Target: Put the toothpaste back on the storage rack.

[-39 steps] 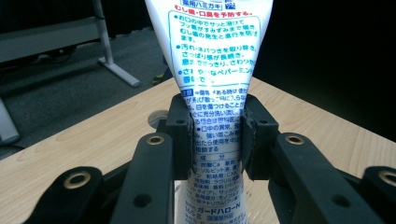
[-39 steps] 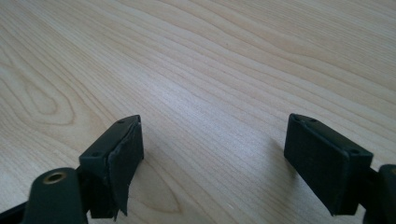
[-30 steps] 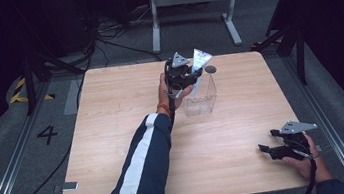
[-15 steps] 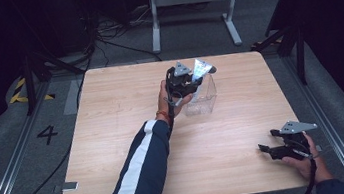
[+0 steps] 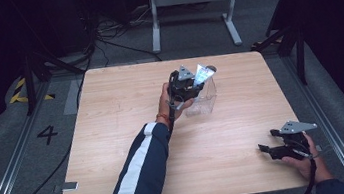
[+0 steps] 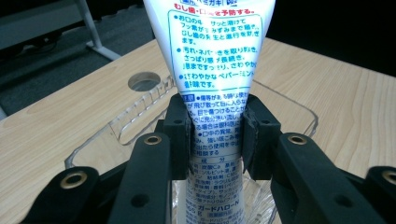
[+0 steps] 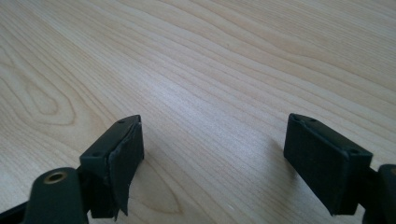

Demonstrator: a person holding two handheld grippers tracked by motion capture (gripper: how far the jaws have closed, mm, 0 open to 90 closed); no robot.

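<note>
Clamping a white toothpaste tube (image 6: 212, 70), the left gripper (image 6: 215, 135) pressed both black pads against the tube's printed sides. The tube hung above a clear plastic container (image 6: 285, 100), its lower end inside the container's rim. In the high view, this gripper (image 5: 189, 85) sat at the far centre of the wooden table (image 5: 114, 135). The right gripper (image 7: 212, 154) stood with its jaws wide apart and nothing between them, low over bare wood at the near right edge (image 5: 275, 148).
</note>
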